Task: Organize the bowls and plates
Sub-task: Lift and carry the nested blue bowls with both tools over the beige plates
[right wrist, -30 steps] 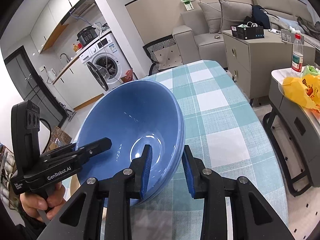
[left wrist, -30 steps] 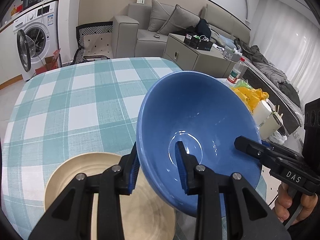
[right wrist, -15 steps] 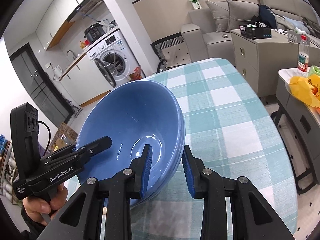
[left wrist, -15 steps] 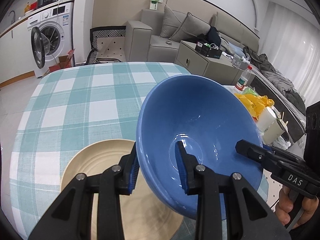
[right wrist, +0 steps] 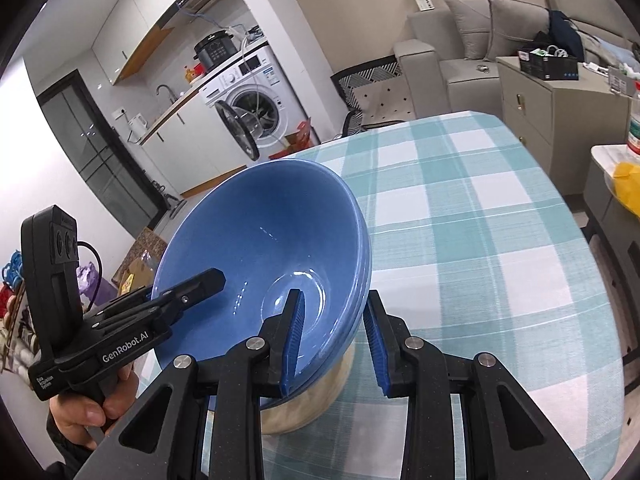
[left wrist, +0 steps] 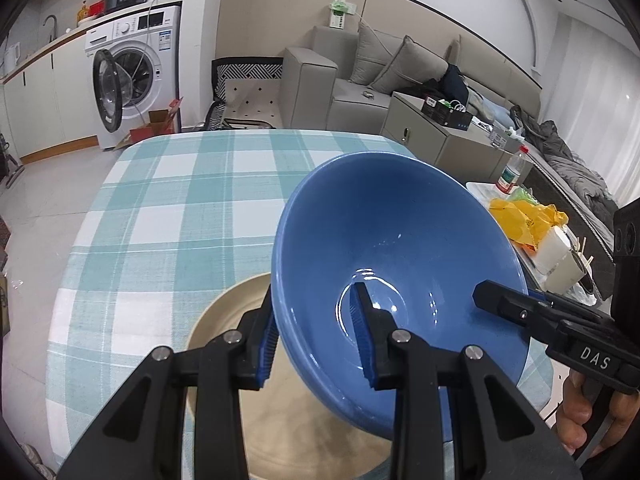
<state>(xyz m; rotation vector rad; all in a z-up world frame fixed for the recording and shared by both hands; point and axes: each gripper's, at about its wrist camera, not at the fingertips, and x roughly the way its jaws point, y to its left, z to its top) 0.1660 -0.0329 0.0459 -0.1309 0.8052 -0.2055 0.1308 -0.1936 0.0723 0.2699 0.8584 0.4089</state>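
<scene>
Left gripper [left wrist: 318, 338] and right gripper [right wrist: 335, 334] jaws both clamp blue bowl [left wrist: 384, 248] rim, above beige plate [left wrist: 224, 320] on desk [left wrist: 160, 200].

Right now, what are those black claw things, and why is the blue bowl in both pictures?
Those claws are not a robot. A person holds a two-finger gripper in each hand, and each gripper carries a camera that looks along its fingers. One picture comes from the left gripper, the other from the right gripper, so each camera also sees the other tool. Both pinch the rim of the same blue bowl from opposite sides, one finger inside and one outside. The bowl is tilted over a beige plate that lies on a green-and-white checked cloth. In the right camera's picture its rim looks layered, maybe several bowls stacked.
</scene>
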